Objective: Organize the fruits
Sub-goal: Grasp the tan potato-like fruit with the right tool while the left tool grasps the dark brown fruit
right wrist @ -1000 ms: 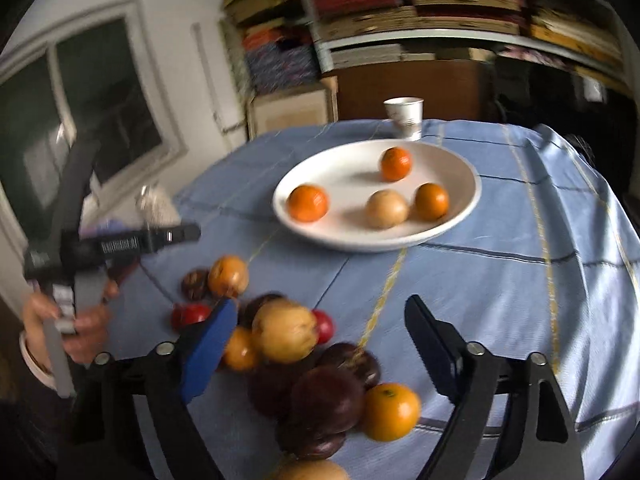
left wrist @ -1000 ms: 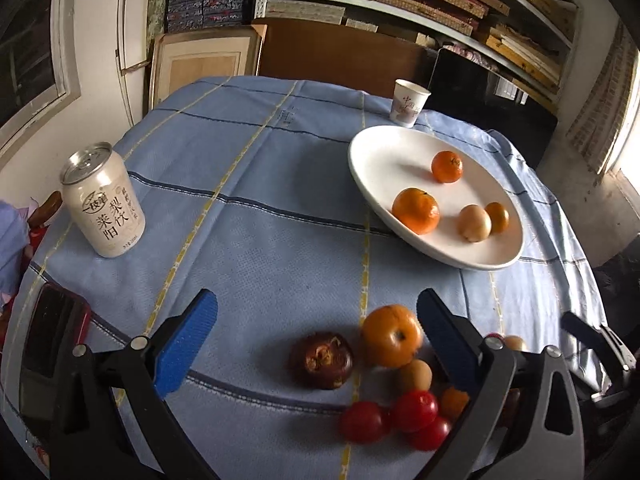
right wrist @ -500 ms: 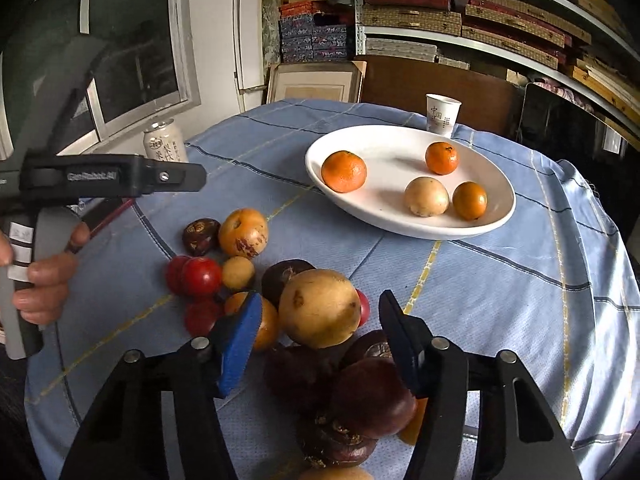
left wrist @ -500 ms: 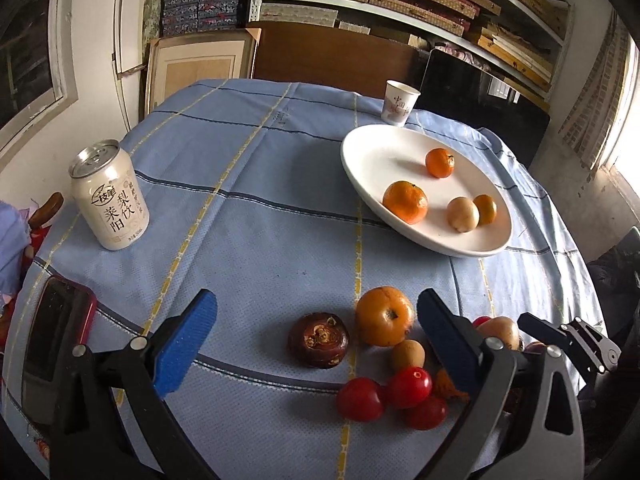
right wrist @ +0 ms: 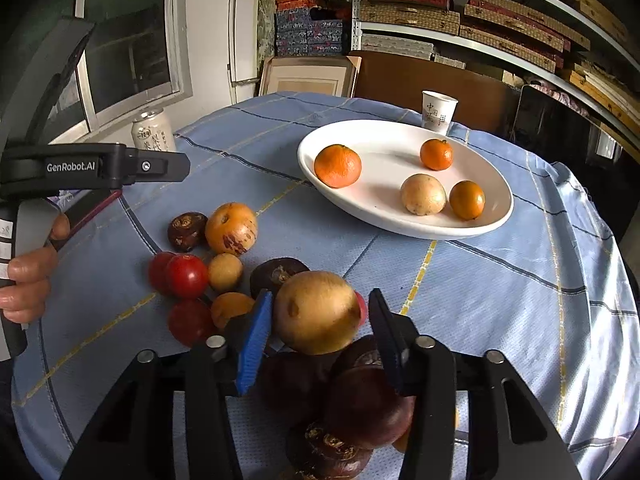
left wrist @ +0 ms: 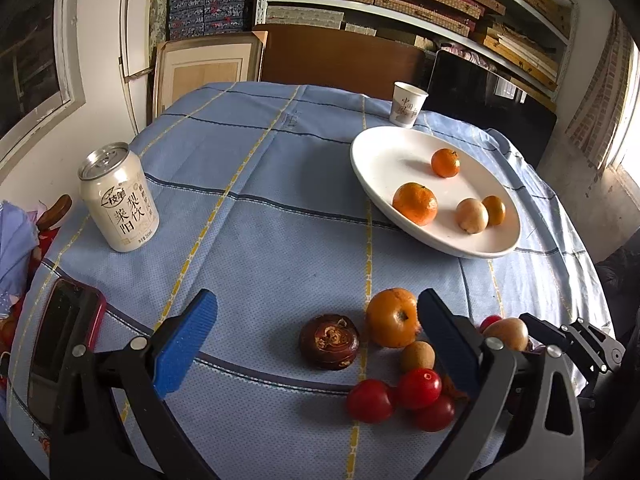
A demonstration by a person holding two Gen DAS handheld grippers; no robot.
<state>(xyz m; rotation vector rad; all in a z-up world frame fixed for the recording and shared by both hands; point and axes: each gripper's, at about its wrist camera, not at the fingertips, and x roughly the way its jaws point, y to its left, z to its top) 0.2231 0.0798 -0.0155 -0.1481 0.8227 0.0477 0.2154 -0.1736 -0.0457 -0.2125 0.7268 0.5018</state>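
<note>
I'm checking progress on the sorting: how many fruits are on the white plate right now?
4 on the white plate: a large orange at its left, a smaller orange at the back, a pale round fruit in front, and a small orange fruit beside it. None looks hidden.

A drink can (left wrist: 118, 197) stands at left, a phone (left wrist: 64, 332) lower left, a paper cup (left wrist: 407, 104) upper right.

The right gripper (right wrist: 316, 332) points downward, its jaws closing. The left gripper (left wrist: 316, 336), held in a hand (right wrist: 24, 276), hangs wide apart.
</note>
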